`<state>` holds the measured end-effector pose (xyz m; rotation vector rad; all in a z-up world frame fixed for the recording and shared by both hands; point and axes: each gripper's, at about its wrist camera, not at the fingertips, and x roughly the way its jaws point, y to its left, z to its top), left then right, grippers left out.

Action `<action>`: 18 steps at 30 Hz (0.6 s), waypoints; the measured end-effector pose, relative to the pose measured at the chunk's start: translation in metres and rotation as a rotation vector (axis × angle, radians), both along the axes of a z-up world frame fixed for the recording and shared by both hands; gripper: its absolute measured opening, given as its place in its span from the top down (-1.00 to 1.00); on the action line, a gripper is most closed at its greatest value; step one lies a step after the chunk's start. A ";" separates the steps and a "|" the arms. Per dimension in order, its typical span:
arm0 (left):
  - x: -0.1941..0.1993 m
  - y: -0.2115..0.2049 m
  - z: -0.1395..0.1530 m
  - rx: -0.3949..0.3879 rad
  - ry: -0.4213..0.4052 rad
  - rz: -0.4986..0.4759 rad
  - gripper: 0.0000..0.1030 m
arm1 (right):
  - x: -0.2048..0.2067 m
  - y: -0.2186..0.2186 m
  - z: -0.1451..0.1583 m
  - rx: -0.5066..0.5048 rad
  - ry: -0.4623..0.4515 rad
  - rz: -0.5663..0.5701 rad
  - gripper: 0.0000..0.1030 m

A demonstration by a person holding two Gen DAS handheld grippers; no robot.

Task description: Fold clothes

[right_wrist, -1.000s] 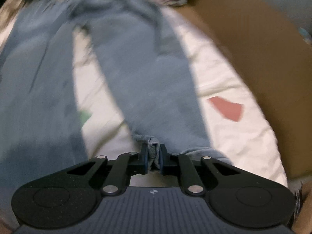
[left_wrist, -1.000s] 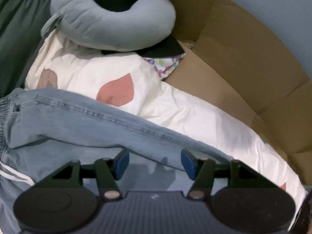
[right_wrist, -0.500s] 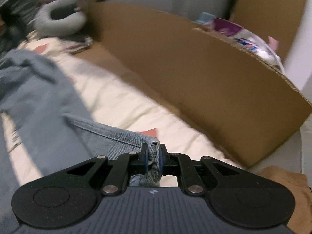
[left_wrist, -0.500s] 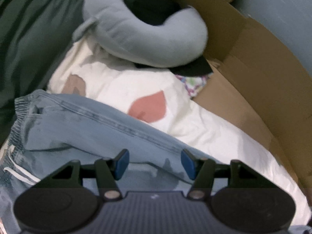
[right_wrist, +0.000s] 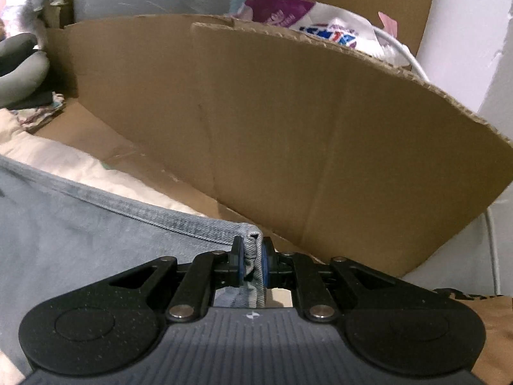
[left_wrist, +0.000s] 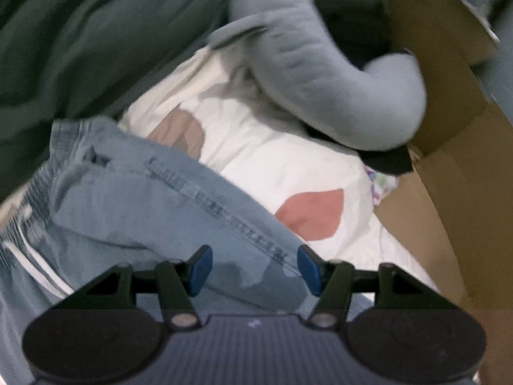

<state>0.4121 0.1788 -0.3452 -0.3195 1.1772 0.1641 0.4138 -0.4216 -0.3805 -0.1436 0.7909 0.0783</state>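
Light blue jeans (left_wrist: 138, 205) lie on a white sheet with pink patches (left_wrist: 282, 173), waistband and white drawstring at the left. My left gripper (left_wrist: 253, 269) hovers open just over the denim near its side seam, blue pads apart with nothing between them. In the right wrist view my right gripper (right_wrist: 251, 261) is shut on a bunched hem corner of the jeans (right_wrist: 96, 234), which is lifted; the leg fabric stretches away to the left.
A grey neck pillow (left_wrist: 323, 64) rests at the head of the sheet, a dark green cloth (left_wrist: 96, 38) to its left. Cardboard walls (right_wrist: 288, 122) stand close along the right side. A printed plastic bag (right_wrist: 320, 22) sits behind the cardboard.
My right gripper has swung the held hem up and around, from looking down the legs to facing the cardboard. The left gripper shifted left along the waistband area, staying open.
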 end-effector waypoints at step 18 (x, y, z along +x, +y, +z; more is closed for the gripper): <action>0.017 0.047 -0.061 -0.278 -0.033 0.267 -0.08 | 0.018 0.002 -0.023 0.021 0.009 -0.059 0.82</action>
